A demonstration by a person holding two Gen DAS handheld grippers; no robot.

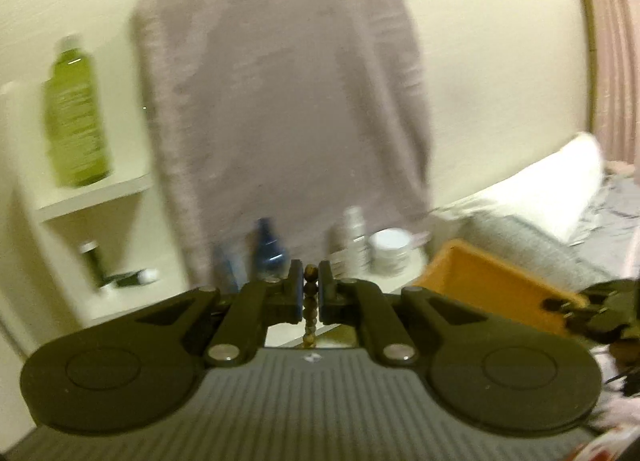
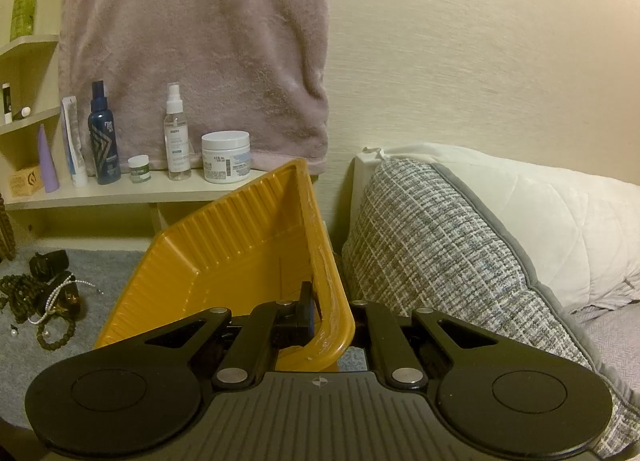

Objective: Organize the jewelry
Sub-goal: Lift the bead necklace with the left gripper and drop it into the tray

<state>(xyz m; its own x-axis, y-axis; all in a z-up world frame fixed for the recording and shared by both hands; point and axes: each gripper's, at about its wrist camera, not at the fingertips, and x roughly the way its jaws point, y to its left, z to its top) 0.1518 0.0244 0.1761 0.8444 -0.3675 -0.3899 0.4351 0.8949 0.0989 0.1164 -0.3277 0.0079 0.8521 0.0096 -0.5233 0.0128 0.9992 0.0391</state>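
Left hand-held gripper (image 1: 311, 293) — closed on a strand of brown beads (image 1: 310, 315), which is pinched between the blue pads and hangs down in front of the gripper body. The left view is smeared, so bead count and clasp cannot be told. Right hand-held gripper (image 2: 332, 311) — clamped on the rim of the yellow tray (image 2: 224, 245), which is held tilted, its far corner raised toward the shelf (image 2: 120, 191).

Relative to the tray: remaining jewelry pile (image 2: 44, 301) lies to its left on the grey surface, well apart; patterned cushion (image 2: 432, 253) just beside it on the right; bottles and a white jar (image 2: 226, 157) behind it on the shelf.

Risks, as judged:
- The strand is held by few beads; round, smooth beads could roll out of the pads and the strand be dropped short of the tray.
- The tray is tipped; anything released into it could slide down the ribbed wall toward the low corner, or out.
- The swinging tail could snag the tray rim.

Materials: tray of glossy ribbed plastic, rounded corners; beads matte, wood-like; pearls in the pile glossy; towel (image 2: 192, 41) plush; cushion coarsely woven.
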